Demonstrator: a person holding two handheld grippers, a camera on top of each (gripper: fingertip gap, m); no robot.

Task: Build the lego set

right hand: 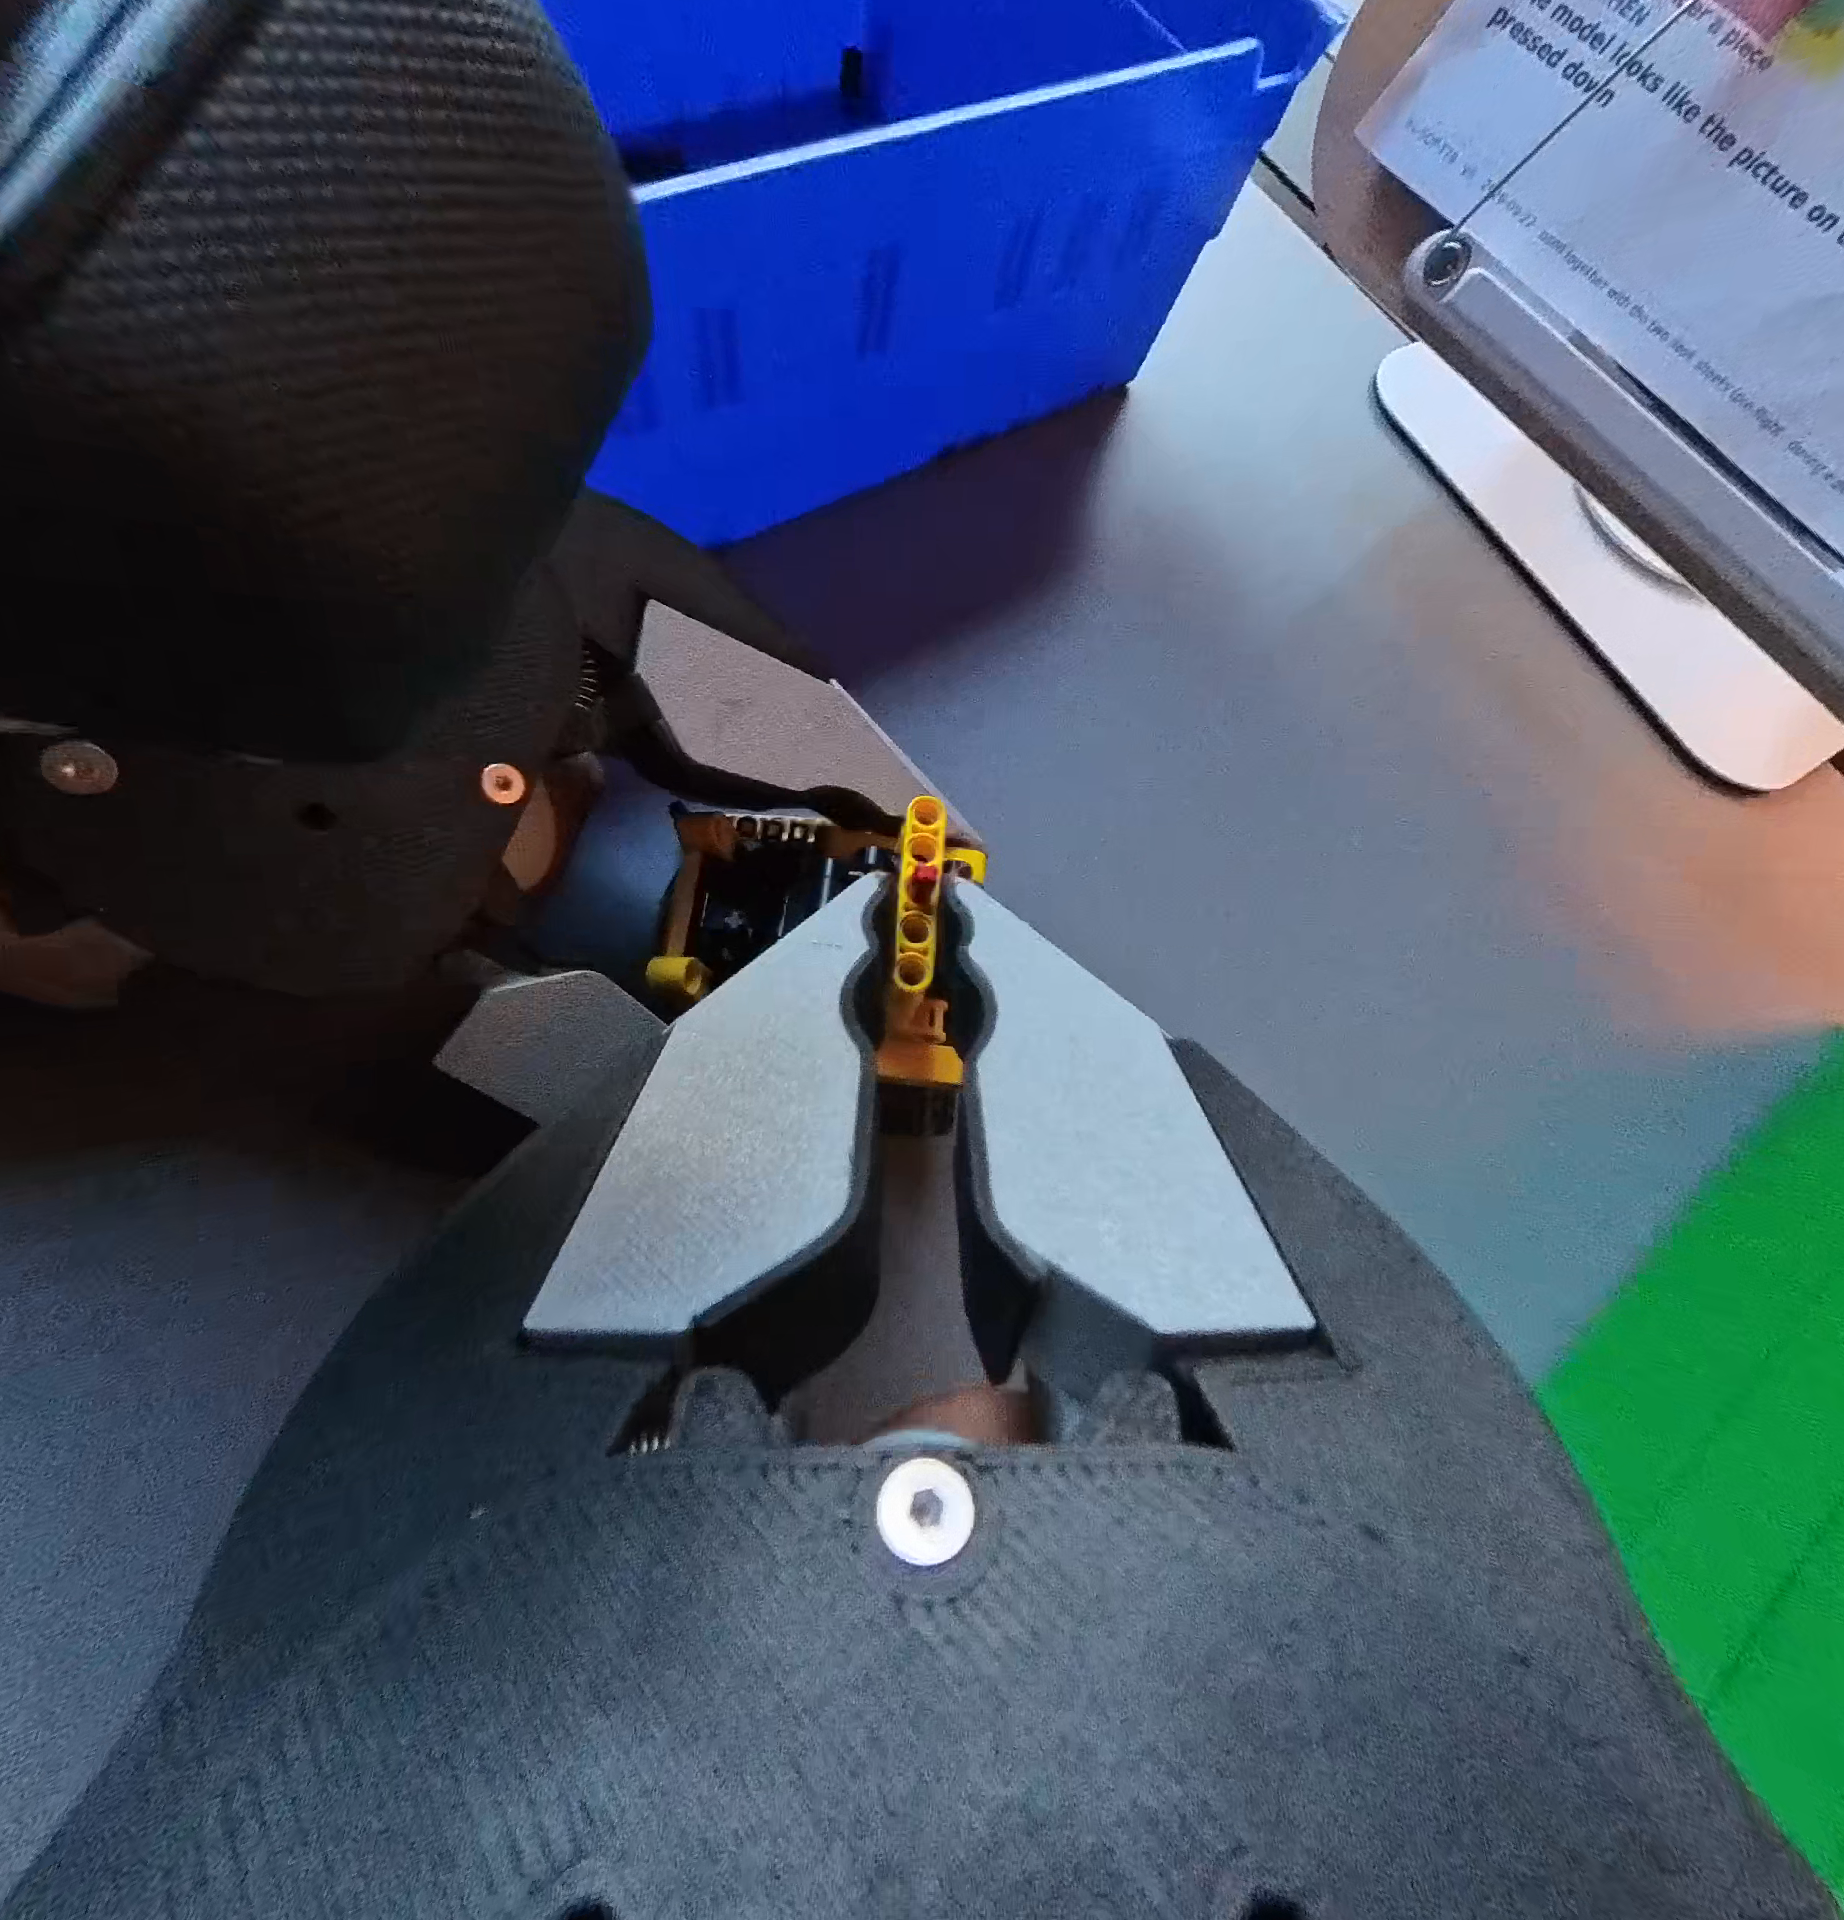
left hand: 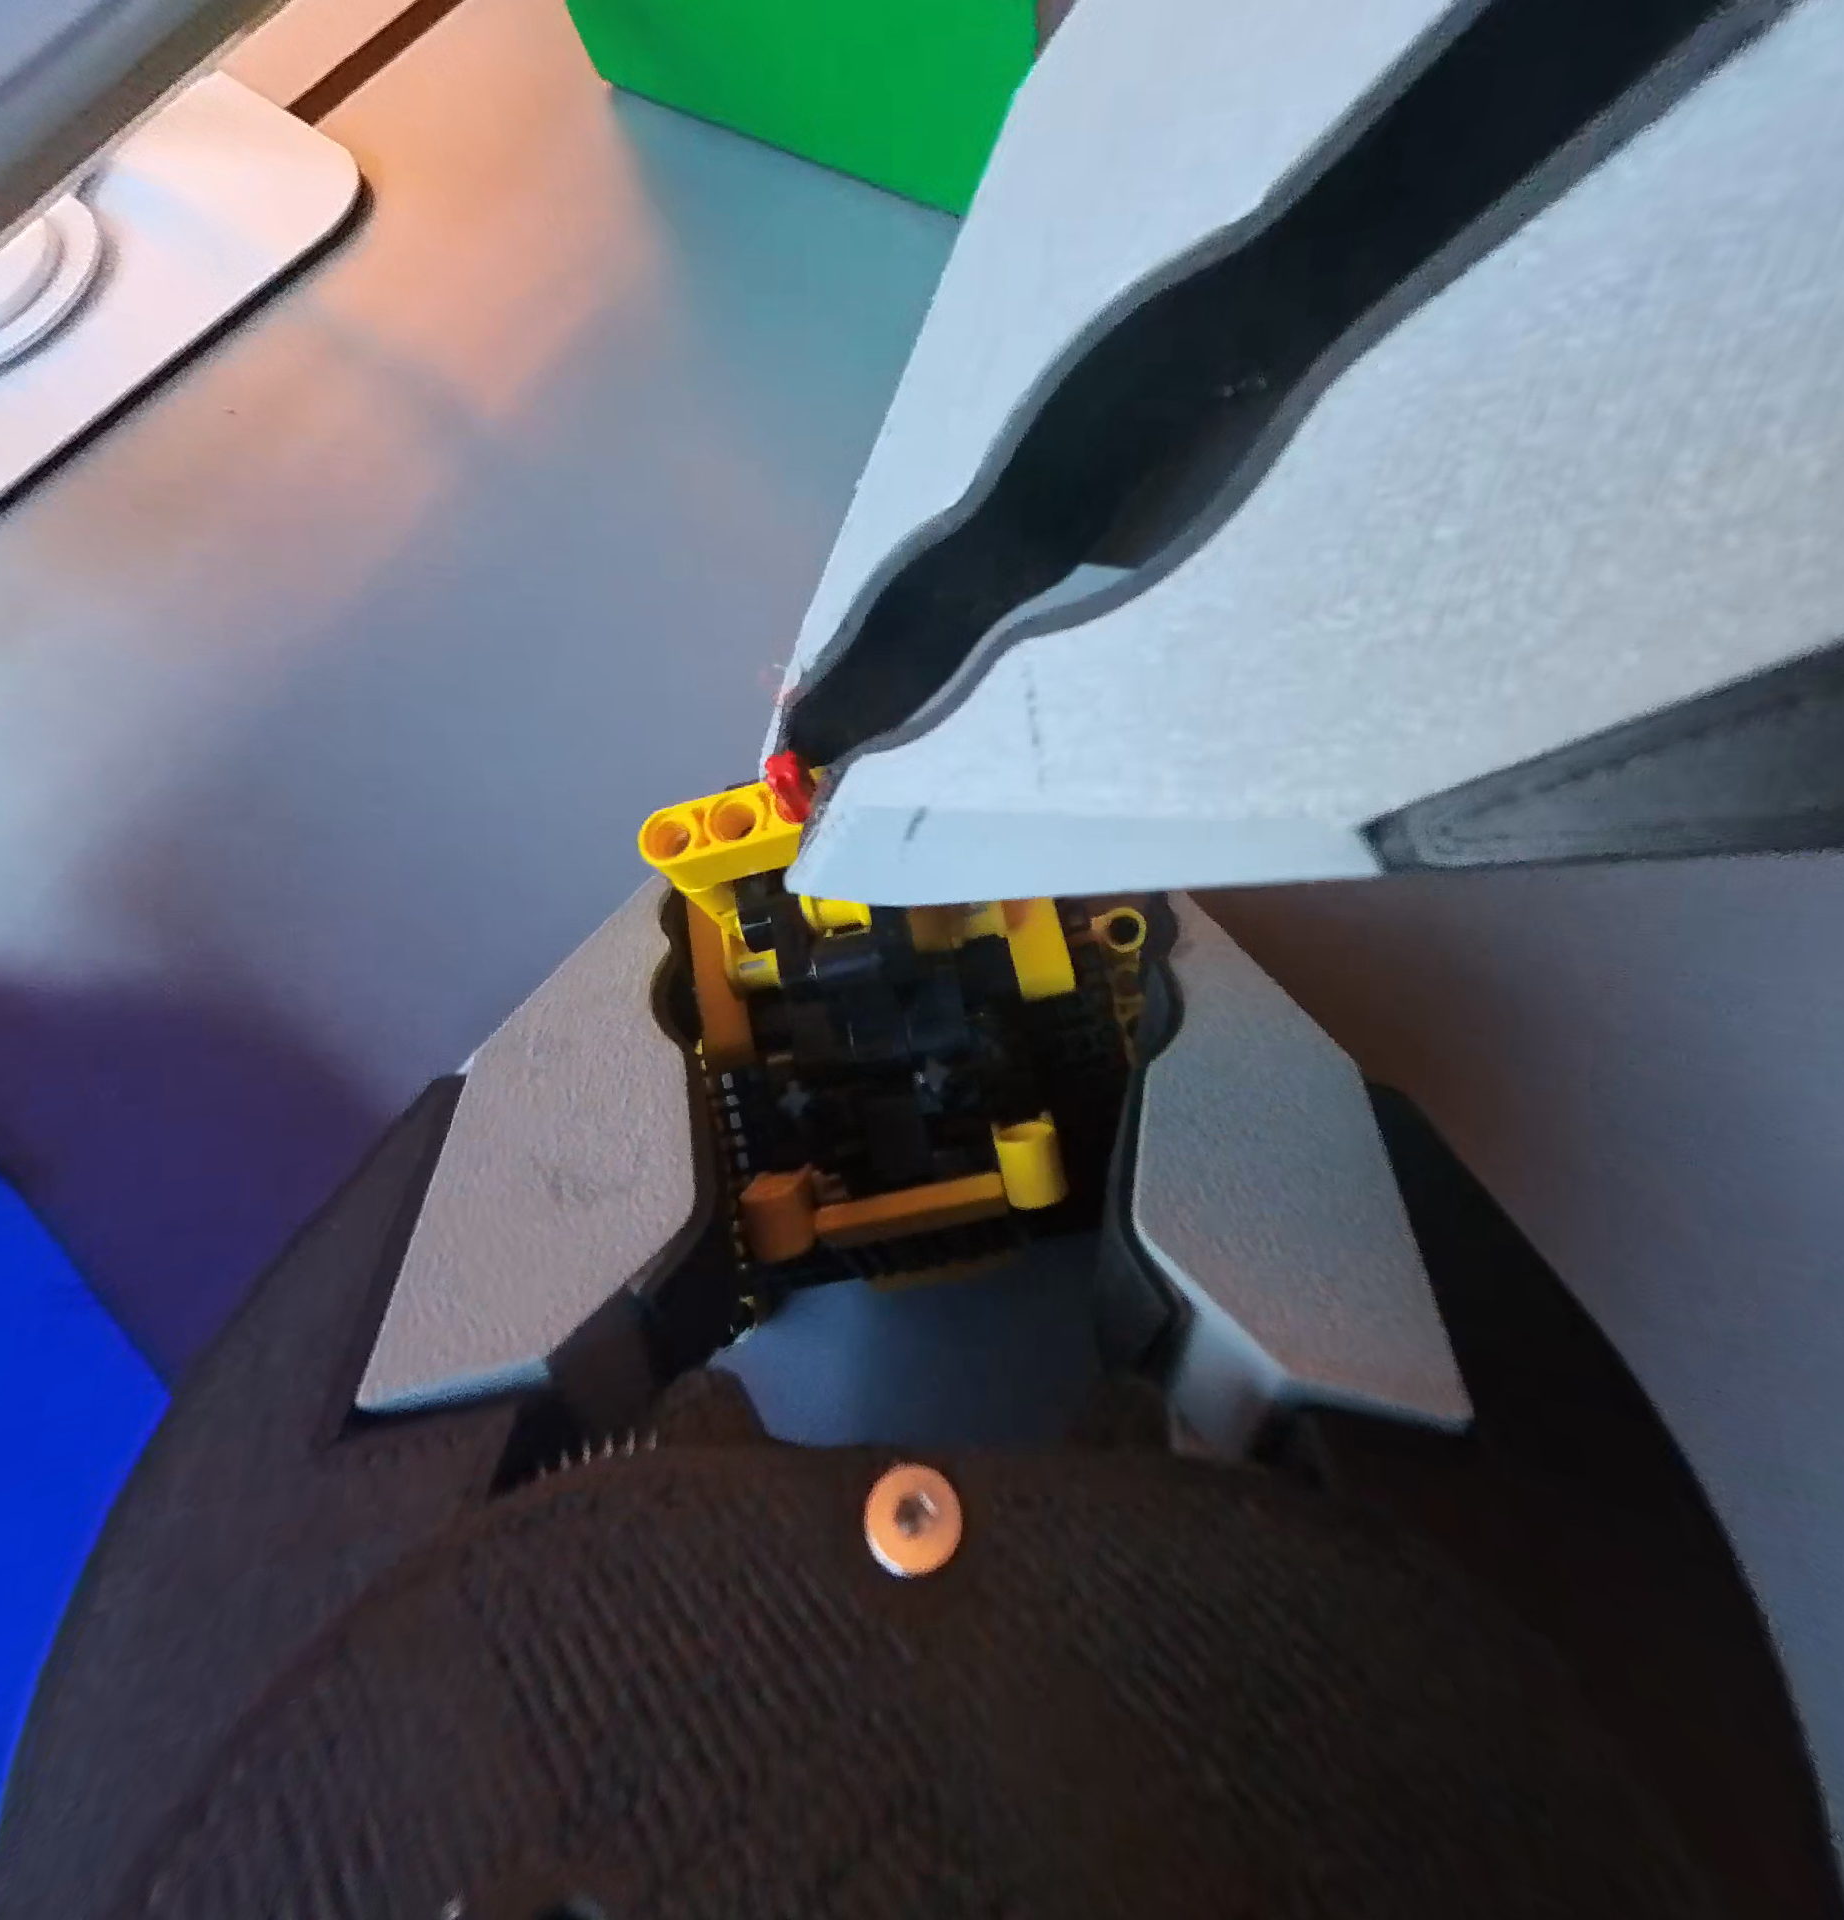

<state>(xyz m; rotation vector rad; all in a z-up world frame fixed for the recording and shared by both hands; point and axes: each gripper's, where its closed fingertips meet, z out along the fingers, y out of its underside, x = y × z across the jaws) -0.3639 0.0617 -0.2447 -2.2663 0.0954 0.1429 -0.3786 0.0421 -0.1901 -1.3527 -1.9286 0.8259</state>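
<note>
Left gripper (left hand: pixel 913 1039) clamped around black-and-yellow model (left hand: pixel 897 1091), held above dark table (left hand: pixel 482 623). Right gripper (right hand: pixel 923 904) pinched narrow on red pin (right hand: pixel 925 878), at a hole of yellow beam (right hand: pixel 916 904) on model's top. Blue bin (right hand: pixel 897 291) and green box (left hand: pixel 824 94) nearby; monitor stand (right hand: pixel 1583 582) behind.

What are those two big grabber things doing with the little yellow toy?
A person is building a lego model with two hand-held grippers. The left gripper is clamped around the black and yellow model, holding it off the dark table. The right gripper pinches a tiny red pin at a hole in the model's yellow beam. A blue bin and a green bin sit nearby.
</note>
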